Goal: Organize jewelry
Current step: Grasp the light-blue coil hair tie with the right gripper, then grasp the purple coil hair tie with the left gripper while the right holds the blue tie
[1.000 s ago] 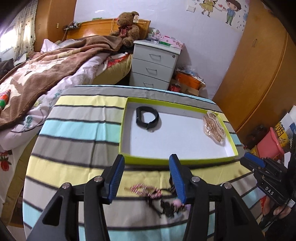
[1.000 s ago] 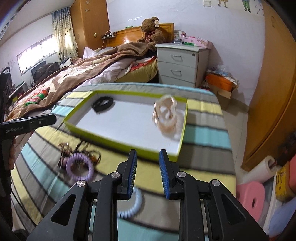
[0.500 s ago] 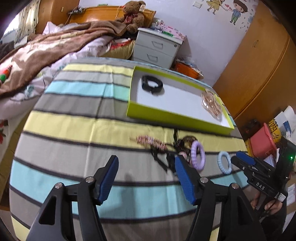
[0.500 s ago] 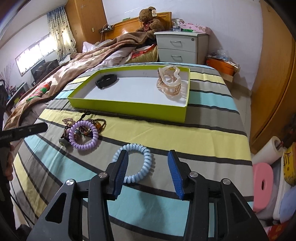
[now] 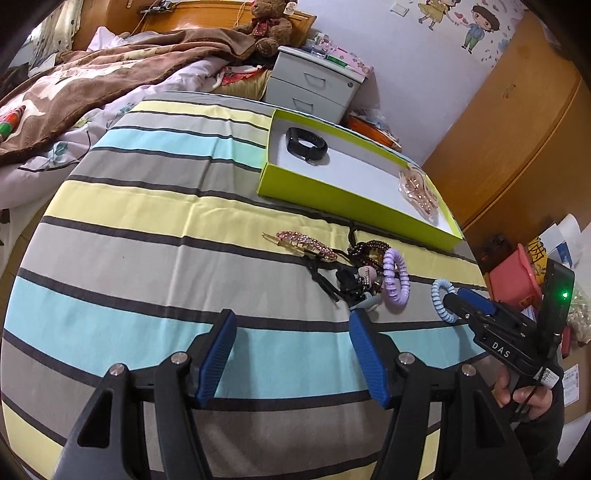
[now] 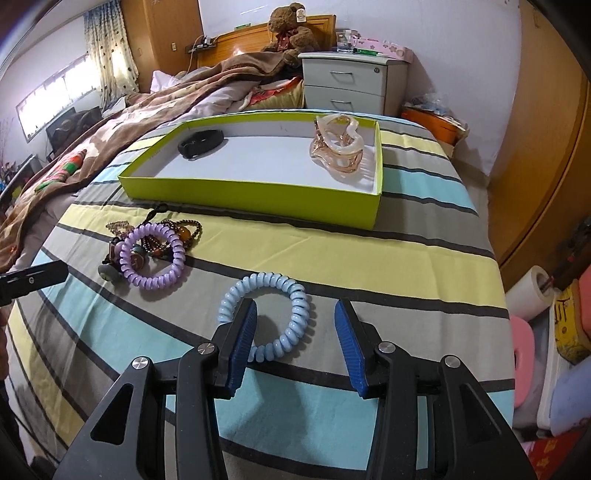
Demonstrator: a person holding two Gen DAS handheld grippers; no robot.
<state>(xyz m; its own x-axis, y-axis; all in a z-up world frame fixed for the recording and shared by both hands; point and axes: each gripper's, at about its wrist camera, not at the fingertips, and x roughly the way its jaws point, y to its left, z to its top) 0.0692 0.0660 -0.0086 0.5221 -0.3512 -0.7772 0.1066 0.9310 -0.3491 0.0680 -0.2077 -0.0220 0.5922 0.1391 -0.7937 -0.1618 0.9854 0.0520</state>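
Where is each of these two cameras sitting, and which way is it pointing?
Left wrist: rides the left gripper, looking down its open fingers at the jewelry pile on the striped cloth; the right gripper and a hand show.
Right wrist: rides the right gripper, fingers astride the blue coil hair tie, not gripping.
Both share the green tray, teddy bear, nightstand.
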